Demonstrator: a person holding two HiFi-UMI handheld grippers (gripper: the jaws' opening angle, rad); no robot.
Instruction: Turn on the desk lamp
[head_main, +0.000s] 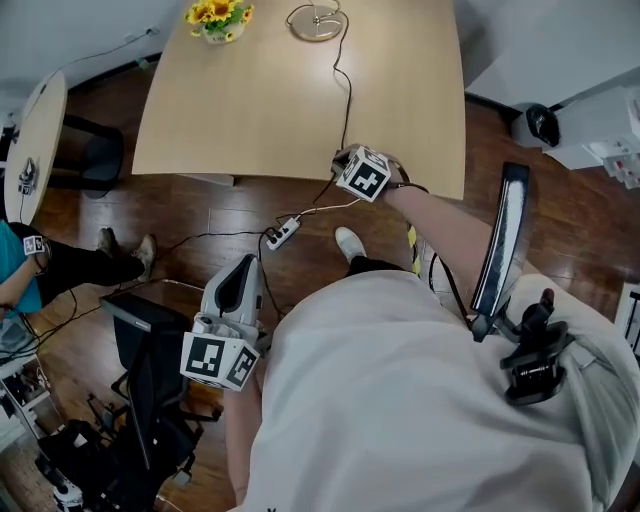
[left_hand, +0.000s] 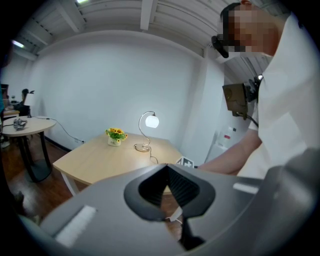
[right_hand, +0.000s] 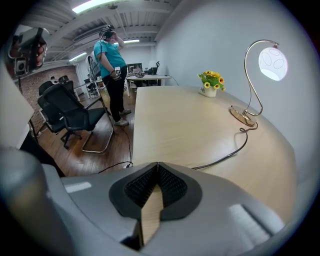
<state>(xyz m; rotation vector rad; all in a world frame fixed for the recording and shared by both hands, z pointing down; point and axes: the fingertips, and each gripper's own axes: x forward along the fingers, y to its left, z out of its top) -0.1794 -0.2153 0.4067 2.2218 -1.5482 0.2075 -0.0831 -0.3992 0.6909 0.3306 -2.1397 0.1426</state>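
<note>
Cut off: desk lamp (head_main: 316, 22), shade lost past head view's top; base on the table (head_main: 250, 110), far end.
Right gripper (right_hand: 158, 165): jaws together, empty, at the table near edge.
Left gripper (left_hand: 167, 167): jaws together, empty.

The person wears a white short-sleeved shirt (head_main: 400, 400), dark trousers (head_main: 372, 266) and a white shoe (head_main: 349, 243), with a black device (head_main: 535, 362) clipped at the chest. The left tool (left_hand: 167, 169) and right tool (right_hand: 158, 167) are grey, with black ribbed pads (right_hand: 144, 186) and black-and-white marker cubes (head_main: 218, 362).
</note>
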